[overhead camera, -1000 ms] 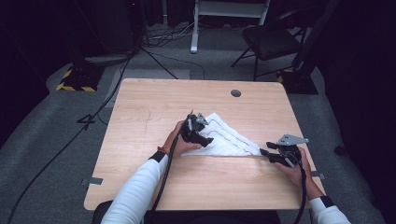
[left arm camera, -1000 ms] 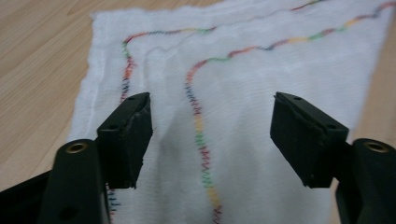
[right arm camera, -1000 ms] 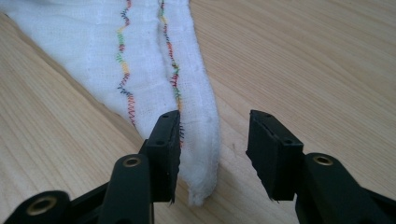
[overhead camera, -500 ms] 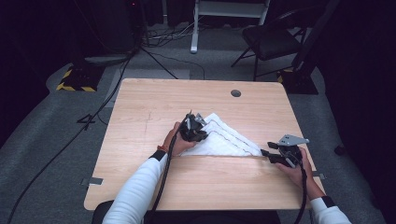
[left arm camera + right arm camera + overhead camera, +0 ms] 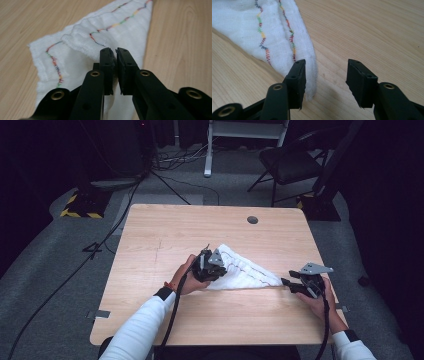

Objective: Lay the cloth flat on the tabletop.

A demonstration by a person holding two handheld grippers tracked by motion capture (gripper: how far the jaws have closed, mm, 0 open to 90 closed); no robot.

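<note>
Two tools work a white cloth [image 5: 245, 272] that lies a little right of the middle of the wooden counter [image 5: 165, 240] in the high view. The left tool [image 5: 210, 265] sits at the cloth's left end, held by a hand [image 5: 184, 279] in a white sleeve that comes up from the bottom edge. The right tool [image 5: 295, 286] lies at the cloth's narrow right tip, low on the counter's right side, with the other hand [image 5: 320, 302] behind it. A small dark disc [image 5: 252, 220] is set in the counter near its far edge, and a chair [image 5: 290, 165] stands on the floor beyond, at the upper right. In the left gripper view, the left tool [image 5: 116, 62] at centre has just closed its jaws, which now pinch a fold of the cloth [image 5: 82, 47]; the cloth spreads up and to the left, with zigzag coloured stitching across it. In the right gripper view, the right tool [image 5: 325, 75] stands about half open, holding nothing; the cloth [image 5: 259, 30] fills the upper left, and its tip runs down beside the left jaw, with bare counter [image 5: 372, 30] between the jaws.
</note>
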